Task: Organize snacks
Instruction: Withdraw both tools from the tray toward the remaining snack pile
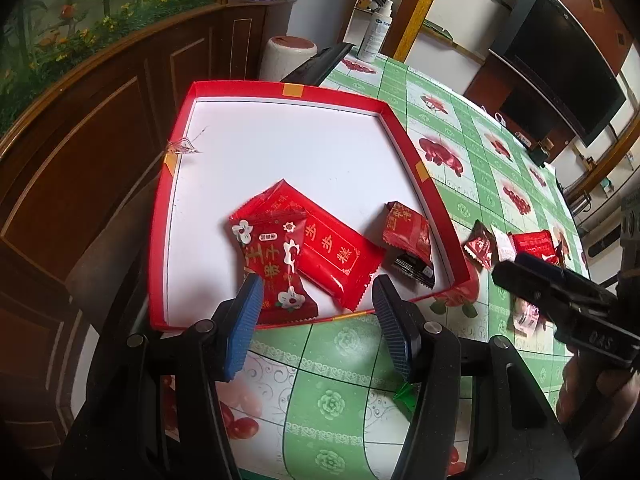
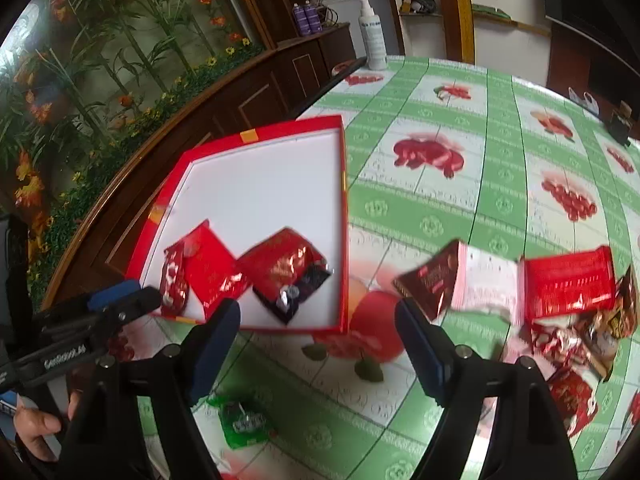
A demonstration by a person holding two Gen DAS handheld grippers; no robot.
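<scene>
Snacks sit partly sorted, and we take the red box (image 1: 376,101) as our landmark: a shallow tray with a white floor lying on the green floral tablecloth (image 1: 344,360). Inside it, toward its near edge, we see a red flowered packet (image 1: 272,256) overlapping a larger red packet (image 1: 340,260), and nearer the box's right wall a dark red packet (image 1: 408,236) resting on a black one. Outside the box, past its right wall, more wrappers lie on the cloth: a dark brown packet (image 2: 432,280), a pale pink packet (image 2: 488,280) touching it, and a bright red packet (image 2: 568,284) beyond, with further wrappers bunched just beside them. On the cloth in front of the box's near edge lies a small green packet (image 2: 244,420). We hold the left gripper (image 1: 316,308) over the box's near edge, its blue pads apart with nothing pinched between them; its left pad appears just in front of the flowered packet. Our right gripper (image 2: 318,332) hovers over the cloth off the box's near right corner, its jaws spread wide and empty. Beyond the box's far side a white spray bottle (image 2: 370,36) stands on the table.
</scene>
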